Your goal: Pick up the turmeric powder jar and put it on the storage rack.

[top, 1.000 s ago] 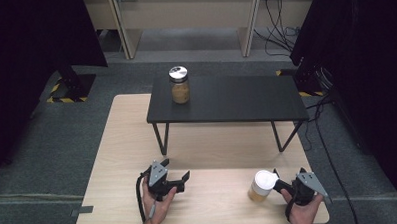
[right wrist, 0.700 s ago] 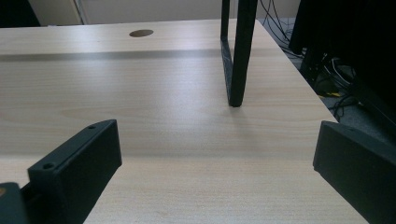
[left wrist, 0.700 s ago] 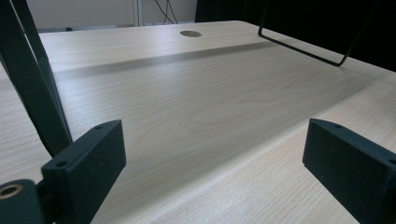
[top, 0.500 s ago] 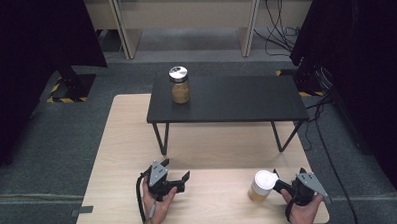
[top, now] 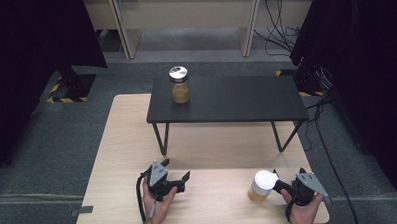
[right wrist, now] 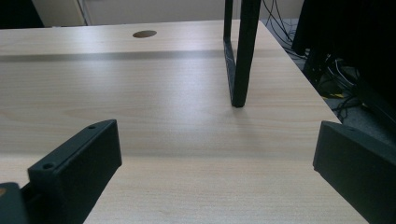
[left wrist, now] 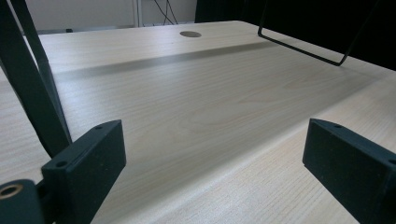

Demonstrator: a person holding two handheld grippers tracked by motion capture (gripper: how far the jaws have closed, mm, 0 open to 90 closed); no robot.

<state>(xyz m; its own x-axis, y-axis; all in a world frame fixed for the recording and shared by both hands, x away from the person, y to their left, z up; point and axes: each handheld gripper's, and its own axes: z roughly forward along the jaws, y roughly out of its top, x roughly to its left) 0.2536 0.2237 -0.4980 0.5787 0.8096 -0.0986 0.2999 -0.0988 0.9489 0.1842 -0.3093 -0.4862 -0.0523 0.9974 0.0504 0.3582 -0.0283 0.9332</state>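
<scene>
From the high view, the right gripper (top: 278, 182) is resting on the pale wooden table (top: 214, 201) with a white-lidded cup of tan liquid (top: 261, 185) standing upright just beside its tips, toward the left gripper (top: 185, 176), which is lying well apart with jaws spread and empty. The left gripper view is showing both black jaws wide with bare wood between them. The right gripper view is likewise showing wide, empty jaws aimed at the black metal leg (right wrist: 240, 56) of the raised dark table.

Small raised table (top: 226, 98) stands on the far half of the big table (top: 117, 145). Lidded jar (top: 179, 84) on its left end. White-lidded cup (top: 261, 186) on near right, just left of right gripper (top: 281, 185). Left gripper (top: 183, 178) near centre-left.
</scene>
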